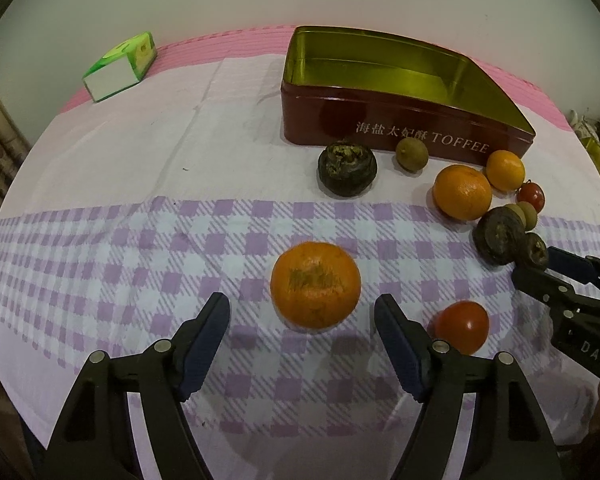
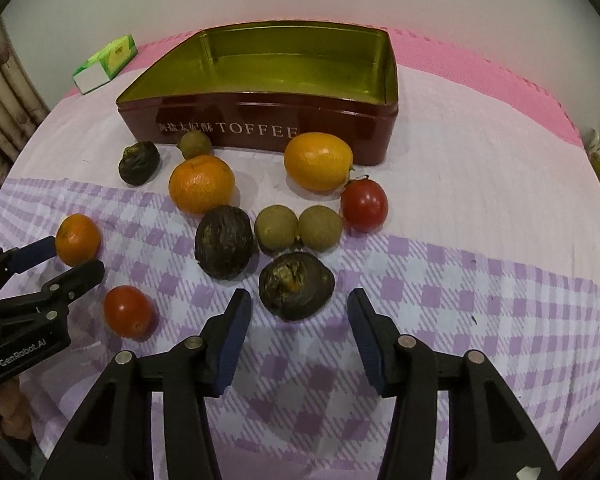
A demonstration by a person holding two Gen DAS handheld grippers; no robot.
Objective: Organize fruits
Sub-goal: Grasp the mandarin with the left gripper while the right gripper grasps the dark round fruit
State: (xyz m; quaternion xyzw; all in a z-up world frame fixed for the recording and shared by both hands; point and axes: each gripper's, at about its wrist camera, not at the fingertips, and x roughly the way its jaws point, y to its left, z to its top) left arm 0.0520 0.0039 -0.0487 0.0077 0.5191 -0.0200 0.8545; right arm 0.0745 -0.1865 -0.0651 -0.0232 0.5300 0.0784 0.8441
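1. Left tool (image 1: 302,314) sits nearest the lens, jaws spread and empty, bracketing a lone tangerine (image 1: 315,284) that rests on the checked cloth (image 1: 100,264) toward the near edge of the counter. Alignment suggests this fruit is the intended pick.
2. Red tomato (image 1: 462,326) lies just beside the tool's right finger, apart from the tangerine; likely next in line.
3. Right tool (image 2: 300,322) is also released, holding nothing, with a dark wrinkled fruit (image 2: 296,286) between its fingertips, not yet touched.
4. Remaining fruit clusters mid-counter in front of the tin: two oranges, two brownish-green round fruits (image 2: 298,228), another tomato (image 2: 364,205), more dark fruit.
5. Toffee tin (image 2: 260,120) stands open and empty toward the far edge, probably the destination, so sorting has barely begun.
6. Green carton (image 1: 120,66) sits at the far left corner, uninvolved.
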